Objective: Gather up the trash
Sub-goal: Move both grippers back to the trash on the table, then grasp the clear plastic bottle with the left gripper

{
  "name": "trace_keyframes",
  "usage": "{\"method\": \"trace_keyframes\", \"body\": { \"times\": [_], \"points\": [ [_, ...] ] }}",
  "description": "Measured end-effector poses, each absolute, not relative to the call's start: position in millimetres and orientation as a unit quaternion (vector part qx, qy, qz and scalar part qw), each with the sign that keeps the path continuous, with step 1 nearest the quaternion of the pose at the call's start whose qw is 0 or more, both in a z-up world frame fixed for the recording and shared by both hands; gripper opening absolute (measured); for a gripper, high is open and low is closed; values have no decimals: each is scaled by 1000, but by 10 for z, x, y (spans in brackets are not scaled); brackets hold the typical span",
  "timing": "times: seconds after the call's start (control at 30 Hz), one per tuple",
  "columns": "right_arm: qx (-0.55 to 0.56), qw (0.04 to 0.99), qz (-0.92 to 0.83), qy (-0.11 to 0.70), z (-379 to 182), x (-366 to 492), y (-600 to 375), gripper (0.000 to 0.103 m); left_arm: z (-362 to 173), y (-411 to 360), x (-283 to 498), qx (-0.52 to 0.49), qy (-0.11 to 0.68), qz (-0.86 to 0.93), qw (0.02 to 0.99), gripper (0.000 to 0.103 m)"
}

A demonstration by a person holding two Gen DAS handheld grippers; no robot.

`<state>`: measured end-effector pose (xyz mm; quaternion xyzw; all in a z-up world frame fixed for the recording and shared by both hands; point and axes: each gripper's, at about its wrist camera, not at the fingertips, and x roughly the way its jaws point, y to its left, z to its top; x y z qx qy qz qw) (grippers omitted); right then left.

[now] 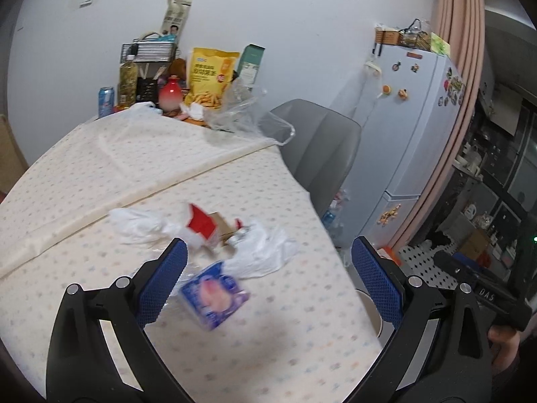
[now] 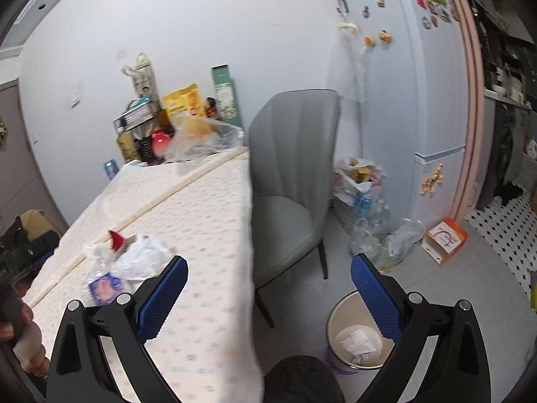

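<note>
While your left gripper [image 1: 268, 280] hangs over the table [image 1: 268, 346] with its jaws spread wide and empty, the blue wrapper [image 1: 214, 294] lies just ahead between its fingers, blurred, so I cannot tell what it is. Beyond it sit a white plastic bag [image 1: 265, 252] and a red carton [image 1: 201, 225], touching. Your right gripper [image 2: 268, 288] is likewise wide and empty, with the bin [image 2: 339, 315] below its right finger, paper scraps [image 2: 357, 341] inside.
</note>
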<state>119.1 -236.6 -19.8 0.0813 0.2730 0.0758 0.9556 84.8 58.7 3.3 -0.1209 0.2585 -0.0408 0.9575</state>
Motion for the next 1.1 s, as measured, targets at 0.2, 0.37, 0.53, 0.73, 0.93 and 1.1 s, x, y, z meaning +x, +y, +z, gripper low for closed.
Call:
{"method": "trace_keyframes", "body": {
  "times": [0.2,0.37,0.53,0.73,0.93,1.1],
  "points": [
    [57,952,106,280,-167,1109,-1952,95,-94,1036,599,-124,262,-1,957,97],
    [40,948,134,285,-189,1067,-1712,95,-260,1288,624,-141,287,13,947,90],
    [36,945,142,293,-218,1112,-1637,95,-440,1322,702,-137,310,19,940,88],
    [31,941,147,304,-336,1172,-1662,95,-677,1345,920,-142,344,35,927,86],
    [34,937,149,315,-441,1295,-1697,95,-716,1341,1206,-139,358,35,922,86],
    [40,934,151,322,-483,1435,-1700,95,-739,1341,1423,-139,369,43,918,85]
  ]
}}
